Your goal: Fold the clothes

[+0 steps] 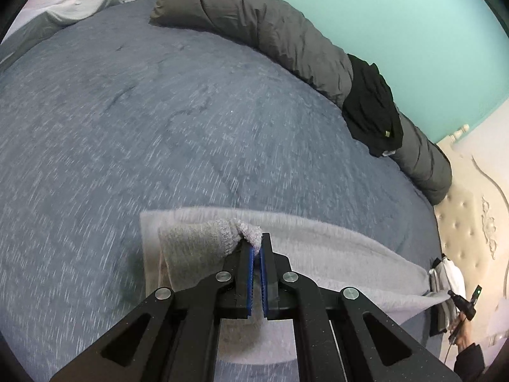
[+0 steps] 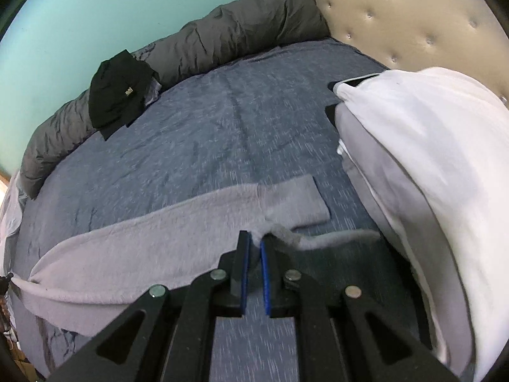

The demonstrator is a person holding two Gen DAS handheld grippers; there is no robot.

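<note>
Grey fleece garment point(image 1: 334, 248) stretches between both grippers, left point(image 1: 257, 244) and right point(image 2: 256, 238), fingers pinching its edge; mid-fold, next needs matched carrying.

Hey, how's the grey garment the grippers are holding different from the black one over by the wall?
The grey garment is pale and fuzzy; the black garment is dark with a small label. The grey one is stretched flat across the blue bedspread, pinched by the left gripper and right gripper; the black one sits bunched and untouched against the rolled grey duvet. Both are on the bed.
</note>
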